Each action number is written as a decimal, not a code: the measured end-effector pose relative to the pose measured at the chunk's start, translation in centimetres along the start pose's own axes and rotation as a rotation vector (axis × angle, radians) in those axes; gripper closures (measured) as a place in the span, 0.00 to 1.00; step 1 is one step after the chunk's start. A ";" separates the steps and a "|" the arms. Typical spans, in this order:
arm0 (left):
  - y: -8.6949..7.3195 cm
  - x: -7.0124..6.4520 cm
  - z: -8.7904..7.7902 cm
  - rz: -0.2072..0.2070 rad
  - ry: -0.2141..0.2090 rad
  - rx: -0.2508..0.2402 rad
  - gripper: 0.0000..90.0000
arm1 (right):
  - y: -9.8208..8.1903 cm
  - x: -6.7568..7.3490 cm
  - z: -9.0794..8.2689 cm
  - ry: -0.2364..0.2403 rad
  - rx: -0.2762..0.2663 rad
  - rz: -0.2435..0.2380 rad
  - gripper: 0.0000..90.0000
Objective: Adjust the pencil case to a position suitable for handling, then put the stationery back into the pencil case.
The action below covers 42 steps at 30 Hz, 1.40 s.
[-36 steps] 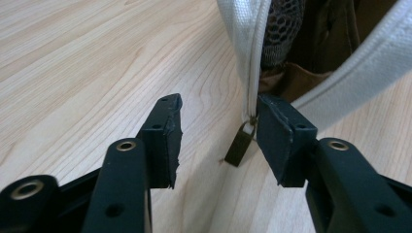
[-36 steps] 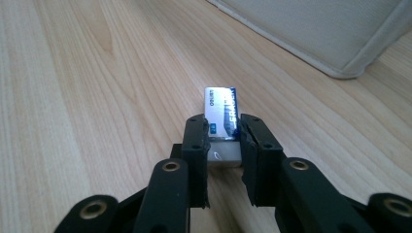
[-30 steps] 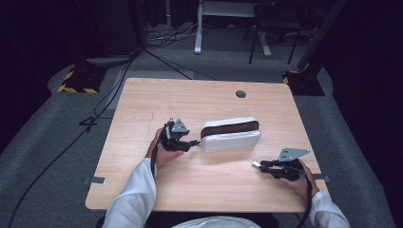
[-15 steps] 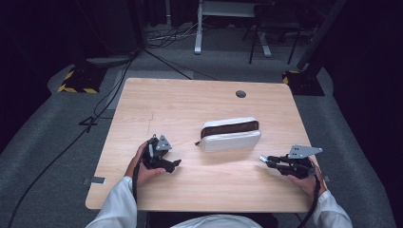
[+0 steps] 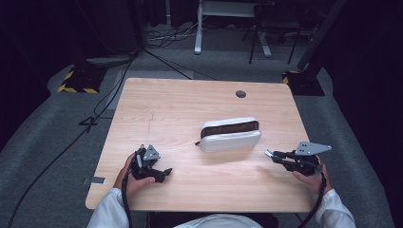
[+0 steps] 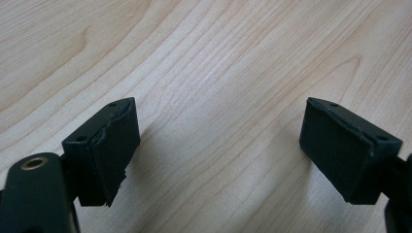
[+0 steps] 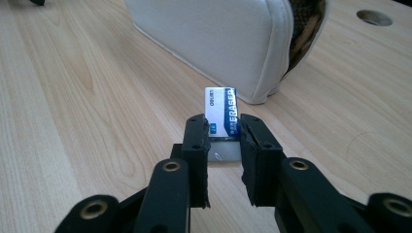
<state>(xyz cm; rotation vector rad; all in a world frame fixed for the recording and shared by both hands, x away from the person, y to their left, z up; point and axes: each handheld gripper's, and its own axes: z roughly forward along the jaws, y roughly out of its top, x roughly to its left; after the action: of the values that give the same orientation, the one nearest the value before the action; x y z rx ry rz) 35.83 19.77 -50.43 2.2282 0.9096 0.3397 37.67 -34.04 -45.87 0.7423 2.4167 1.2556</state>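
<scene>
Eraser (image 7: 221, 116) clamped in my right tool (image 5: 275, 156), just beside the white pouch (image 5: 230, 135) mid-table (image 5: 190, 104) (its zip side gapes, probably the destination). Left tool (image 5: 161, 175) parked well apart, jaws spread, empty.

We see a light wooden table (image 5: 180, 109) with a pale grain and a small round hole (image 5: 241, 94) near its far edge, right of centre. A white pencil case (image 5: 230, 136) with a dark brown open top lies directly on it, a little right of the middle, its long side running across the table.
</scene>
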 end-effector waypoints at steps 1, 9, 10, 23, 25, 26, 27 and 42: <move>0.0 0.0 0.0 -0.001 -0.001 0.001 0.17 | 0.1 -0.1 -0.1 -0.002 -0.003 -0.004 0.82; 0.0 -0.1 0.0 -0.001 0.002 0.001 0.17 | 1.8 -0.8 -1.1 -0.018 -0.057 -0.012 0.82; 0.0 -0.1 0.0 -0.001 0.002 0.000 0.17 | 2.0 -0.9 -1.2 -0.022 -0.062 -0.012 0.82; -0.1 -0.1 0.0 -0.002 0.002 0.002 0.16 | 5.0 -1.3 -1.9 -0.015 -0.101 -0.059 0.82; -0.1 -0.1 -0.1 0.002 0.012 0.003 0.16 | 5.8 -1.2 -1.8 -0.009 -0.096 -0.077 0.82; -0.1 -0.1 -0.1 0.001 0.012 0.003 0.16 | 6.1 -1.1 -1.7 -0.003 -0.096 -0.084 0.82; -0.1 -0.1 -0.1 0.003 0.012 0.002 0.16 | 6.4 -1.1 -1.6 0.005 -0.090 -0.098 0.82; -0.1 -0.1 -0.1 -0.001 0.008 0.003 0.16 | 10.7 -0.5 2.2 0.068 -0.008 -0.195 0.82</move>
<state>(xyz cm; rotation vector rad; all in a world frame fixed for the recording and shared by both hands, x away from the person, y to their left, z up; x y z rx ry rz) 35.67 19.75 -50.43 2.2301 0.9158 0.3470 42.36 -27.74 -38.27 0.4549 2.4668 1.2292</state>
